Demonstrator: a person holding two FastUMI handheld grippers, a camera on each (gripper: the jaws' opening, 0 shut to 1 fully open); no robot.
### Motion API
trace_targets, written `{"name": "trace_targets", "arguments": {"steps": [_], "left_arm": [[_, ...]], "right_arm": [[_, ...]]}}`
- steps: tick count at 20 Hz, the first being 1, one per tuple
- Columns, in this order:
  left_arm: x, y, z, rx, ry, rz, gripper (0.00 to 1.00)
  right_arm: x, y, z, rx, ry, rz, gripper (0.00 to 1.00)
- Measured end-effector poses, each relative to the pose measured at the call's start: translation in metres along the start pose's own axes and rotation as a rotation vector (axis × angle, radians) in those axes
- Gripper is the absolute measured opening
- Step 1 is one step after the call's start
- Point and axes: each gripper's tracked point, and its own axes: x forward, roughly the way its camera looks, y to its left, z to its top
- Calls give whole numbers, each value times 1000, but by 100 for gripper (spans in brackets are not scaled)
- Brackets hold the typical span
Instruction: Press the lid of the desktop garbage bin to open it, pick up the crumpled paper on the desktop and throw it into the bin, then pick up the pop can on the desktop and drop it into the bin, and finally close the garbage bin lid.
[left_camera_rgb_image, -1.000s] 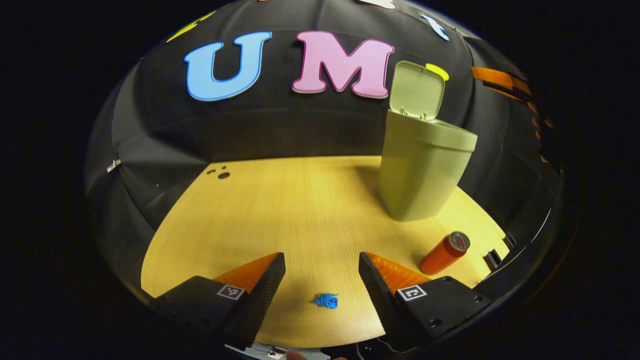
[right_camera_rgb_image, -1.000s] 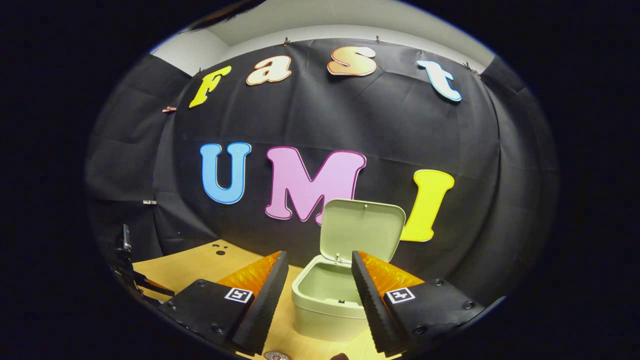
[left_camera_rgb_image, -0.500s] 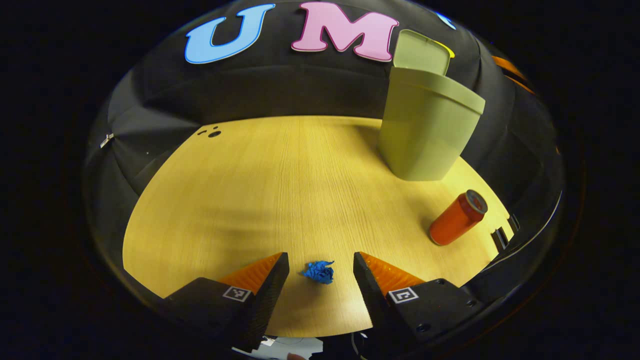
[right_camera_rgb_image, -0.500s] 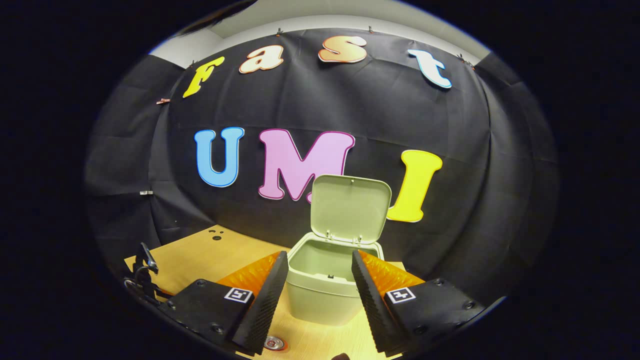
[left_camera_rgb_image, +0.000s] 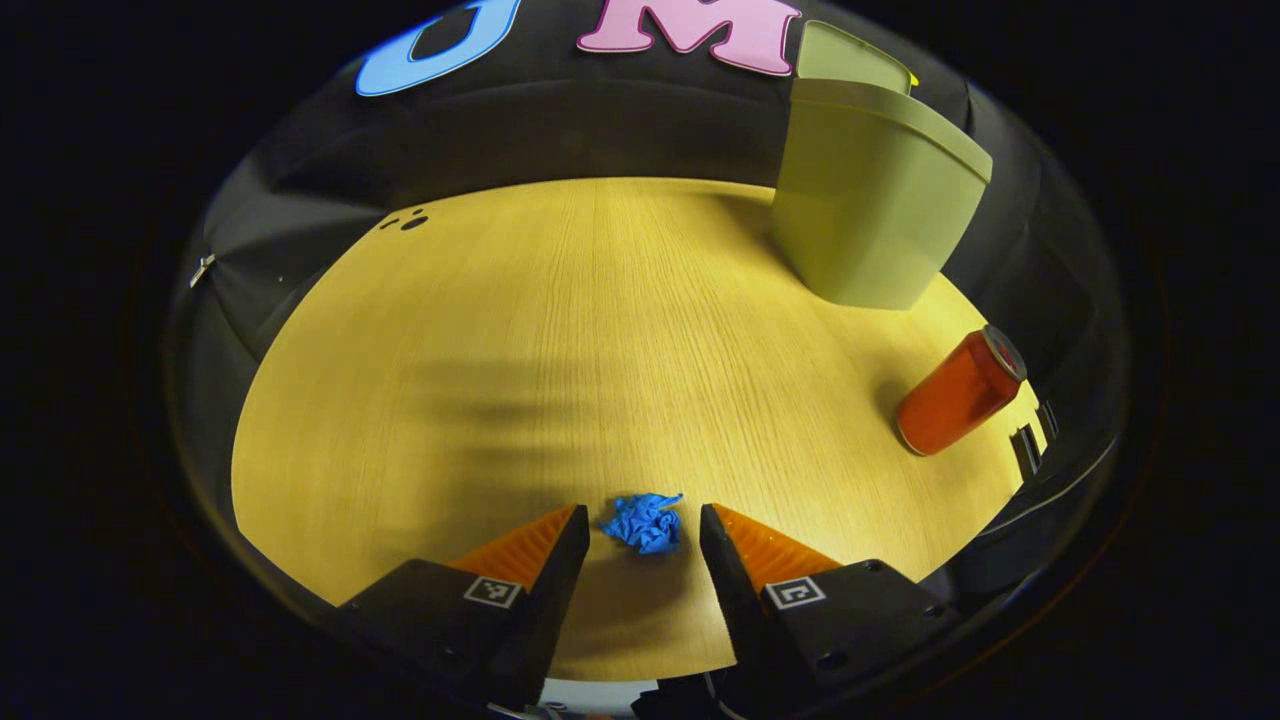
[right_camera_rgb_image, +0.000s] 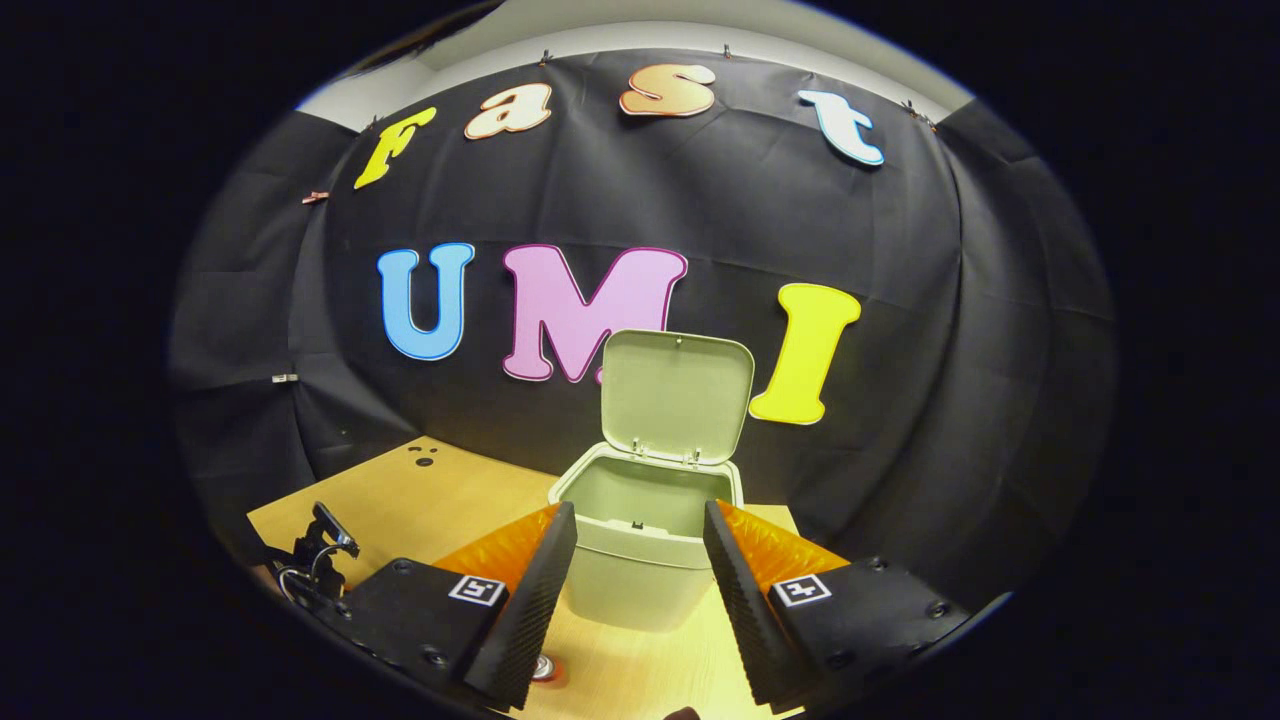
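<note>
A small blue crumpled paper (left_camera_rgb_image: 644, 522) lies on the wooden table (left_camera_rgb_image: 560, 340), right at the tips of my open left gripper (left_camera_rgb_image: 640, 530), with neither finger touching it. The pale green bin (left_camera_rgb_image: 873, 195) stands at the far right of the left gripper view. Its lid (right_camera_rgb_image: 674, 396) stands up open above the bin's rim (right_camera_rgb_image: 640, 535) in the right gripper view. An orange-red pop can (left_camera_rgb_image: 958, 391) stands to the right, in front of the bin. My right gripper (right_camera_rgb_image: 640, 545) hangs open and empty, raised in front of the bin; the can's top (right_camera_rgb_image: 543, 668) peeks by its left finger.
The black cloth wall closes the back and sides of the table. Small dark holes (left_camera_rgb_image: 408, 222) mark the far left of the tabletop. The other gripper's dark frame (right_camera_rgb_image: 318, 552) shows low at the left of the right gripper view.
My left gripper has dropped and moved forward, so the blue paper now sits at its fingertips. My right gripper has drawn back a little from the open bin.
</note>
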Motion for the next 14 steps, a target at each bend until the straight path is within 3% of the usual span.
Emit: {"name": "trace_targets", "arguments": {"steps": [4,7,11,14], "left_arm": [[7,0,-7,22,24,-1,62],[9,-3,-5,38,24,-17,47],[5,-2,0,28,21,-34,40],[-4,-1,13,33,-2,-32,41]], "right_arm": [[0,-1,0,1,0,1,82],[0,-1,1,1,2,1,81],[1,-1,-2,3,9,6,81],[2,0,-4,-2,9,5,82]]}}
